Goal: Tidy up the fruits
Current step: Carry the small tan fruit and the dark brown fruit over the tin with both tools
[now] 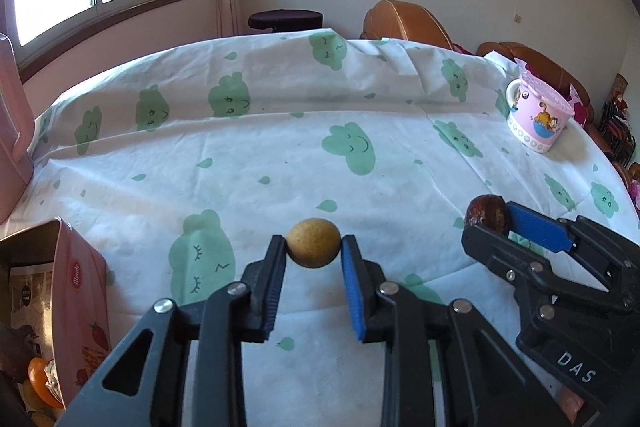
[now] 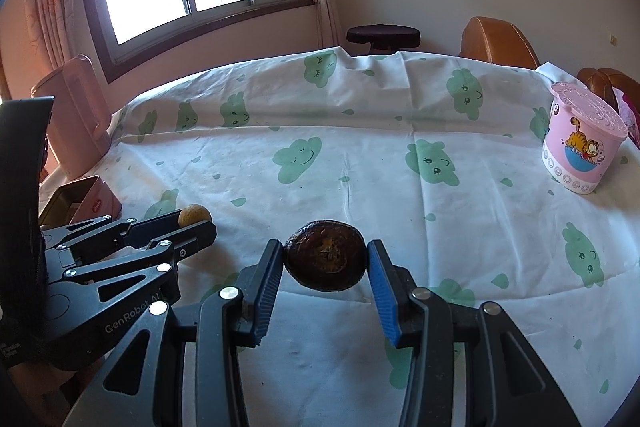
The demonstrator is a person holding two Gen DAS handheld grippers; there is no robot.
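My left gripper (image 1: 314,247) is shut on a small round tan fruit (image 1: 314,242) and holds it above the tablecloth; it also shows in the right wrist view (image 2: 195,215). My right gripper (image 2: 325,259) is shut on a dark brown wrinkled fruit (image 2: 326,254), which also shows at the right of the left wrist view (image 1: 487,215). A pink tin box (image 1: 78,301) stands open at the left, with an orange fruit (image 1: 38,375) low beside it.
The table is covered by a white cloth with green clouds (image 1: 280,155). A pink cartoon cup (image 2: 580,143) stands at the far right. A pink jug (image 2: 78,115) stands at the far left. Brown chairs (image 2: 496,43) and a dark stool (image 2: 383,35) stand behind the table.
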